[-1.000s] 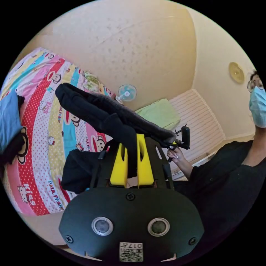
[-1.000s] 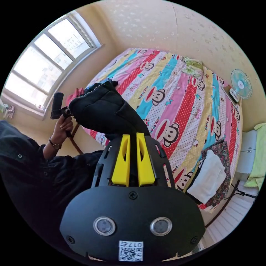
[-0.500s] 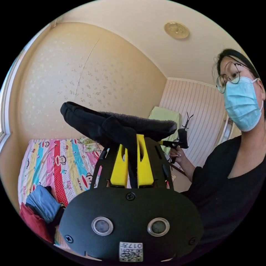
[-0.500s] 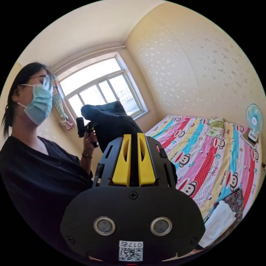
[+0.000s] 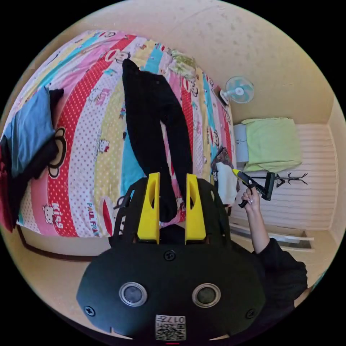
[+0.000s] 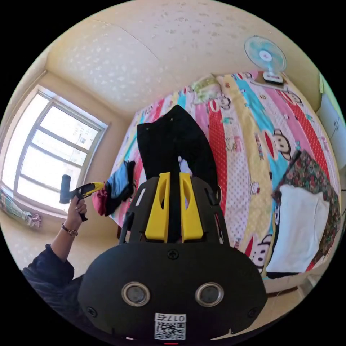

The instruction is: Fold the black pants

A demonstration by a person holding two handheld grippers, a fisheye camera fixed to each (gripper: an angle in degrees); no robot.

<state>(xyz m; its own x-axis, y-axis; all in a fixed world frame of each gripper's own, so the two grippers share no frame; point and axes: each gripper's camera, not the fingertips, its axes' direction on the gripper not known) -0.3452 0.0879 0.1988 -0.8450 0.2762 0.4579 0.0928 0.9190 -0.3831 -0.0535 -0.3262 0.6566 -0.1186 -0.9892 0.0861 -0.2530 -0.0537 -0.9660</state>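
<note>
The black pants (image 5: 144,115) lie stretched out on the striped cartoon bedspread (image 5: 83,144), waist far away and both legs running toward me. My left gripper (image 5: 173,175) stands open above the leg ends, with one leg showing through the gap and no jaw touching it. In the right gripper view the pants (image 6: 169,140) lie the same way beyond my right gripper (image 6: 174,174). Its jaws stand close together, with dark cloth showing behind the narrow slit. A hand holds the right gripper (image 5: 236,172) off to the pants' side with nothing hanging from it. The left gripper (image 6: 97,185) is likewise held off to the side.
A pile of blue, black and red clothes (image 5: 29,133) sits at one bed corner. A white folded stack on floral fabric (image 6: 302,223) lies at the other. A small fan (image 6: 265,56) stands beside the pillow end. A green cloth (image 5: 274,144) covers a cabinet.
The pants were bunched and lifted in both grippers. They now lie spread on the bed, free of both. The left jaws have opened and the hands have moved apart.
</note>
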